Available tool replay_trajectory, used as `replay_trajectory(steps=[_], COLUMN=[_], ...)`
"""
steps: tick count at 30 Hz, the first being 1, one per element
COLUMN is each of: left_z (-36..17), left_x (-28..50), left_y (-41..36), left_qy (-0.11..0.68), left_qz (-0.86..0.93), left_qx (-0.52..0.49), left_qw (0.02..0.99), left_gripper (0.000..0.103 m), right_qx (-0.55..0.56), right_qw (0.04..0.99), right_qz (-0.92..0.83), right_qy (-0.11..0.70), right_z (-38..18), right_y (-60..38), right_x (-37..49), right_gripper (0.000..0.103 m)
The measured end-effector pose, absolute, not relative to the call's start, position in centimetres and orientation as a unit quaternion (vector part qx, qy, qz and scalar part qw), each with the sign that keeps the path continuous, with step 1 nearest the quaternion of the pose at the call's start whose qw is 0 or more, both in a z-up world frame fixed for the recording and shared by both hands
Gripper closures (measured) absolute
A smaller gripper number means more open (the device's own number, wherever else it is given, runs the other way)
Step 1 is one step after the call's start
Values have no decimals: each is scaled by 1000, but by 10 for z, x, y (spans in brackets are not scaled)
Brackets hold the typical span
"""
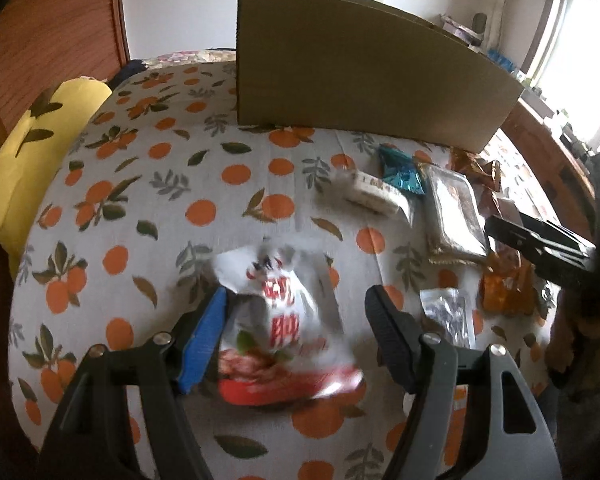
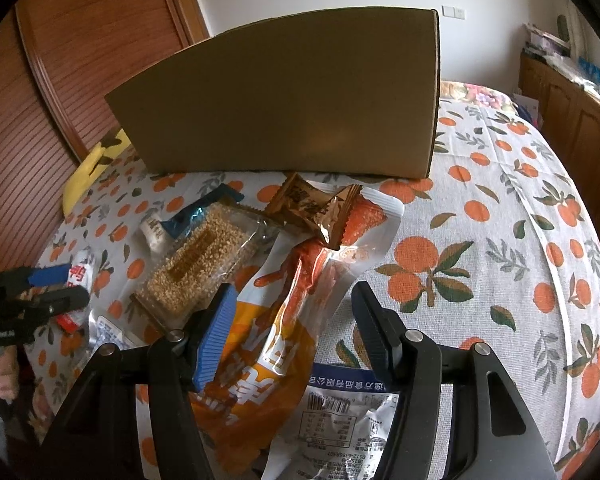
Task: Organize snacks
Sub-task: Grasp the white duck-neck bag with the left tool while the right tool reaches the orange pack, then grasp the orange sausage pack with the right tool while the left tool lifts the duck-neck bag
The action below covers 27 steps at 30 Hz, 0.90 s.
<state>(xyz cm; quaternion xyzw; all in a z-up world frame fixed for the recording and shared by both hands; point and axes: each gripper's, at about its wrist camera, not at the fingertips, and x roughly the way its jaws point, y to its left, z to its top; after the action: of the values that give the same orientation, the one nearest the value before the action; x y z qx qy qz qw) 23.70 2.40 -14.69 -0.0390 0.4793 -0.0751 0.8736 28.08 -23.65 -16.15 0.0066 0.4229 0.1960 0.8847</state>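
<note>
My left gripper (image 1: 296, 304) is open, its fingers on either side of a blurred white and red snack bag (image 1: 288, 332) on the orange-print cloth. My right gripper (image 2: 294, 300) is open over an orange and white snack bag (image 2: 276, 344). A sesame bar pack (image 2: 200, 264), brown candy wrappers (image 2: 316, 208), a blue wrapper (image 2: 198, 212) and a small white pack (image 2: 152, 234) lie beyond it. A tall cardboard box (image 2: 292, 108) stands behind the snacks; it also shows in the left wrist view (image 1: 364, 72).
A yellow pillow (image 1: 36, 148) lies at the bed's left edge by a wooden wardrobe (image 2: 80, 60). In the left wrist view, a clear dark pack (image 1: 456, 212), a silver sachet (image 1: 450, 316) and an orange pack (image 1: 508, 288) lie to the right, with the right gripper (image 1: 540, 240) over them.
</note>
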Motion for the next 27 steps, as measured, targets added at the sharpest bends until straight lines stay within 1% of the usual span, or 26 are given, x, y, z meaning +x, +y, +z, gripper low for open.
replay_trajectory(steps=[10,16,18,19,22,24,27], left_z=[-154,-156,-156,-156,-154,-150,-145], left_x=[246,238,237,235,230,226,219], left_y=[6,9,8,7,2,-1,-2], left_qy=[493,497,492,487,473,460,452], left_qz=[-63,-60,-63,-68,-75,-85,-104], left_qx=[16,25,28,31,47,53,33], left_qw=[868,865,868,870,877,882,885], left_gripper=[32,32,35,43,48,49,49], right_qx=[10,9,8,8,6,6,5], right_qw=[884,884,884,884,884,884,884], right_qz=[198,198,198,198,198,198,199], right_qy=[423,423,423,423,423,423,423], right_z=[-161,-161,-161,-161,-162,-162,-162], right_y=[-237,-237,-236,-237,-236,-236,-235], right_x=[280,280,281,281,280,280,280], right_gripper=[41,41,41,41,40,40,39])
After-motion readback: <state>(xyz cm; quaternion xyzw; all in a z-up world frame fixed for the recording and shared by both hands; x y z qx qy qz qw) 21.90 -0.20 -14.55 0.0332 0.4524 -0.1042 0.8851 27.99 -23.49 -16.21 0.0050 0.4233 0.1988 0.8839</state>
